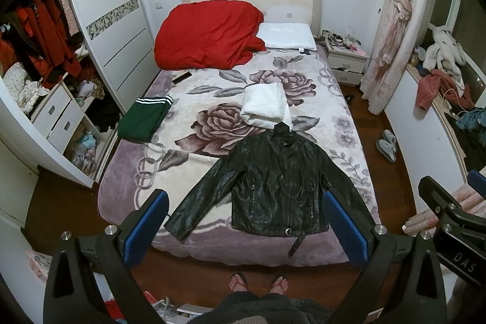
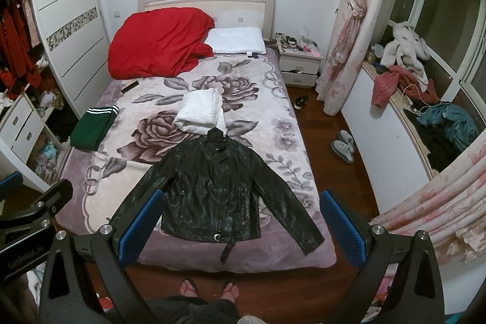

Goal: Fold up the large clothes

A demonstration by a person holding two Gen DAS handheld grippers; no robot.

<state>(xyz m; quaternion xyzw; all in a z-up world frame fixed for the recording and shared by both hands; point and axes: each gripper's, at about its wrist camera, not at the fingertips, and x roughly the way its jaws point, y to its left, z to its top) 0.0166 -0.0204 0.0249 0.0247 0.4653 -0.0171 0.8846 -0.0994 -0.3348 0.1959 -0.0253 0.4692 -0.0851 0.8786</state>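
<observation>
Overhead, left gripper [image 1: 243, 228] and right gripper [image 2: 240, 222], lettered "DAS" and "GenRobot.AI", gape wide; black jacket [image 1: 273, 187] lies at twelve o'clock.

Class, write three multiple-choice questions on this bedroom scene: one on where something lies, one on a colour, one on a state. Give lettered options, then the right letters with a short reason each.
1. Where does the black jacket lie on the bed?
A. At the foot end, nearest the person
B. Against the headboard
C. On the pillow

2. What colour is the bundled quilt beside the white pillow?
A. Blue
B. Red
C. Yellow

3. How is the jacket arranged?
A. Folded into a square
B. Rolled up
C. Spread flat with both sleeves out

Answers:
1 A, its hem sits by the near edge of the bed.
2 B, it is plainly red in both views.
3 C, each sleeve angles out to the side, and both the left gripper and the right gripper are open above it.
</observation>
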